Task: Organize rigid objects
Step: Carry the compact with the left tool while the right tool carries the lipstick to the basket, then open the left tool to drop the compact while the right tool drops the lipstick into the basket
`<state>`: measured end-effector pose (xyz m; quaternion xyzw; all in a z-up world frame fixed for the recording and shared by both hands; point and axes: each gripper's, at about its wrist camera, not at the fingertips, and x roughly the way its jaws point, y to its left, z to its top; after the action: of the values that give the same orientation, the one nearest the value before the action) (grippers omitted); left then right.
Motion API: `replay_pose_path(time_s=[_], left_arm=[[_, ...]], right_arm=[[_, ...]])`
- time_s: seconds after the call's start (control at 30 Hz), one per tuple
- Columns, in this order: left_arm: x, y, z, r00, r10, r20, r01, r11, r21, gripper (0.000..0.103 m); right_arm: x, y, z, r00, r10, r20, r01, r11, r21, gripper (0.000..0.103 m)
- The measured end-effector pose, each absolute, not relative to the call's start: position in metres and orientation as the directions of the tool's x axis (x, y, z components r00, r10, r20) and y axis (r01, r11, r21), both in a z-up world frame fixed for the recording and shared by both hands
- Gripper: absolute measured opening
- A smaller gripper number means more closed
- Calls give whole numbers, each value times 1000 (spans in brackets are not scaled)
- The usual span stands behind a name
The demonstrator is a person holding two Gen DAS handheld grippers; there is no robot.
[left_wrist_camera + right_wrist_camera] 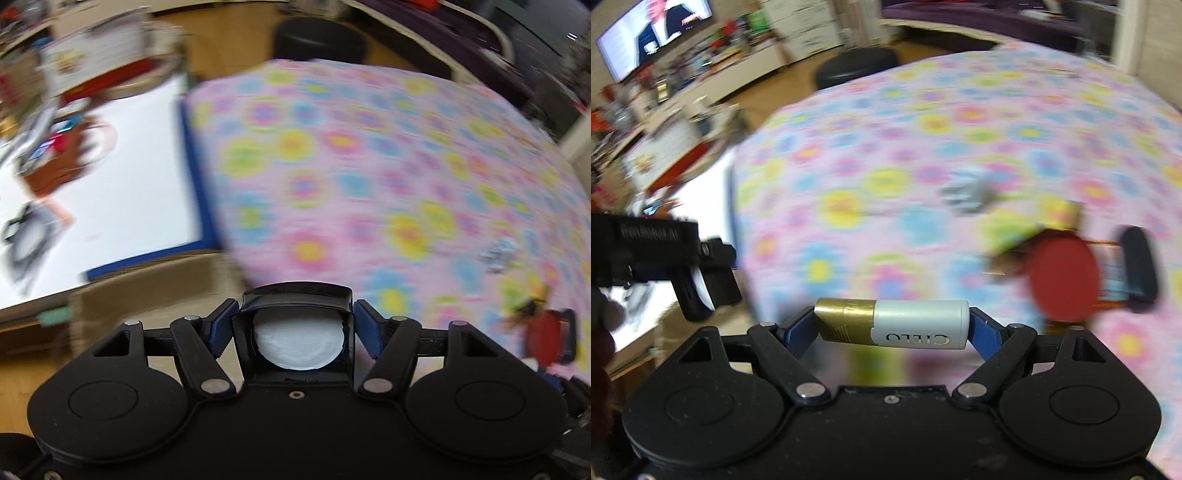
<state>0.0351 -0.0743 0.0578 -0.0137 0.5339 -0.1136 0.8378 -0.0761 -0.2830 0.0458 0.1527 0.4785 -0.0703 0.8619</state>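
My left gripper [293, 325] is shut on a black square compact case [295, 295] with a white round pad [299, 343] inside, held over the near edge of the flowered tablecloth [369, 166]. It also shows at the left of the right wrist view [701, 280]. My right gripper [892, 328] is shut on a gold and pale blue cylinder marked CIELO [892, 325], held crosswise above the cloth. A red round object with a dark handle [1067, 277] lies on the cloth to the right; it also shows in the left wrist view [546, 339]. Both views are blurred.
A grey crumpled item [971, 192] and a yellow-green item [1056, 214] lie on the cloth. A white board with a blue edge [129, 184] holds clutter at the left. A black stool [317, 37] stands beyond the table. A TV [650, 33] is at far left.
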Motion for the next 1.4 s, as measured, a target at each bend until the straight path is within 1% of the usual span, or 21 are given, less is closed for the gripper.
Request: replay_pose_path(time_s=[0.13, 0.23, 0.33, 0.43, 0.57, 0.67, 0.73, 0.8, 0.83, 0.9, 1.07, 1.4], left_arm=[[38, -16, 36, 413, -107, -904, 74, 994, -84, 63], [43, 19, 12, 389, -66, -919, 9, 998, -68, 63], [48, 40, -13, 358, -55, -932, -28, 997, -69, 63], [53, 49, -33, 341, -47, -939, -30, 998, -61, 63], [58, 58, -52, 311, -63, -948, -29, 997, -75, 63], [60, 61, -53, 296, -89, -951, -26, 994, -102, 63], [61, 61, -52, 303, -74, -950, -36, 995, -89, 65], [61, 61, -51, 314, -49, -948, -42, 997, -66, 73], [62, 60, -52, 316, -44, -948, -40, 997, -60, 74], [62, 60, -53, 316, -35, -948, -38, 998, -50, 76], [65, 62, -60, 291, -27, -956, -43, 998, -42, 76], [66, 58, -63, 277, -23, -961, -43, 998, -37, 77]], right_arm=[[-40, -224, 37, 496, 129, -859, 189, 949, 251, 86], [-17, -186, 25, 452, 175, -875, 164, 947, 275, 86], [3, -154, 11, 421, 162, -893, 153, 957, 246, 86], [15, -129, 2, 401, 128, -907, 145, 969, 201, 86], [32, -117, -14, 357, 115, -927, 138, 975, 174, 86], [36, -118, -16, 359, 110, -927, 126, 978, 165, 87], [37, -115, -17, 347, 112, -931, 114, 980, 161, 86], [37, -114, -17, 347, 128, -929, 100, 980, 172, 88], [37, -114, -16, 349, 129, -928, 97, 980, 173, 90], [38, -113, -17, 347, 131, -929, 94, 980, 173, 91], [38, -114, -19, 336, 152, -929, 90, 977, 193, 91], [39, -114, -20, 329, 148, -933, 105, 976, 192, 91]])
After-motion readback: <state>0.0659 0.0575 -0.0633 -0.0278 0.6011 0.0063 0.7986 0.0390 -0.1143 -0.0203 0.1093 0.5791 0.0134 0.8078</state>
